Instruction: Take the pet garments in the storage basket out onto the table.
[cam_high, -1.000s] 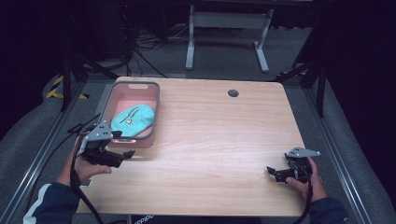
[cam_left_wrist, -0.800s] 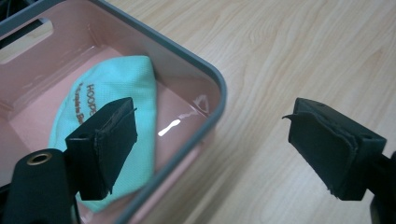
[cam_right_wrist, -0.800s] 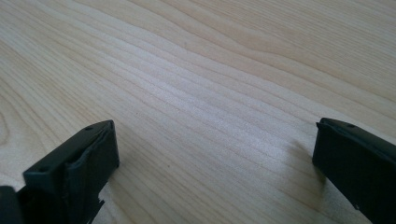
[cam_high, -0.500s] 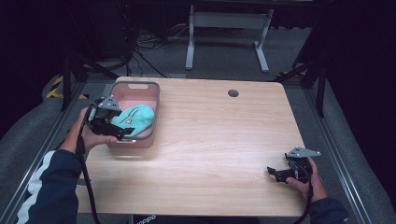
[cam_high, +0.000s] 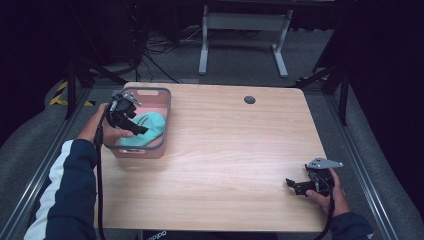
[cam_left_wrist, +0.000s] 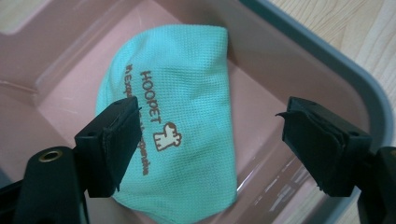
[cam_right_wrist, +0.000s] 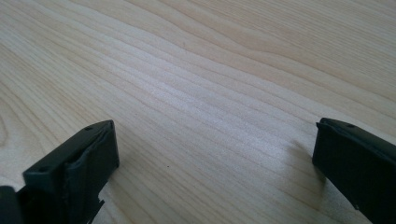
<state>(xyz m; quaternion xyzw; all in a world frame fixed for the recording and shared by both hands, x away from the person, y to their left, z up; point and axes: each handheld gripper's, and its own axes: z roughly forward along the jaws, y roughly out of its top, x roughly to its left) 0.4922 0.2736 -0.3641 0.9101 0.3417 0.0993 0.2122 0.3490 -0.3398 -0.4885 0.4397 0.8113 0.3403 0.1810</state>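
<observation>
The table (cam_high: 225, 150) is pale wood, matt with plain grain; the pink bin (cam_left_wrist: 299, 70) is smooth, slightly glossy plastic with a grey rim; the teal pouch (cam_left_wrist: 187, 107) is fine-woven mesh cloth

My left gripper (cam_high: 131, 121) is held at the far left, jaws spread wide and angled downward. My right gripper (cam_high: 299, 185) rests low at the near right, jaws equally parted.

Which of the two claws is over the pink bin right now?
The left claw, jaws apart, poised above the teal pouch inside the pink bin. The right claw is low over bare table near the front right corner, also open.
</observation>
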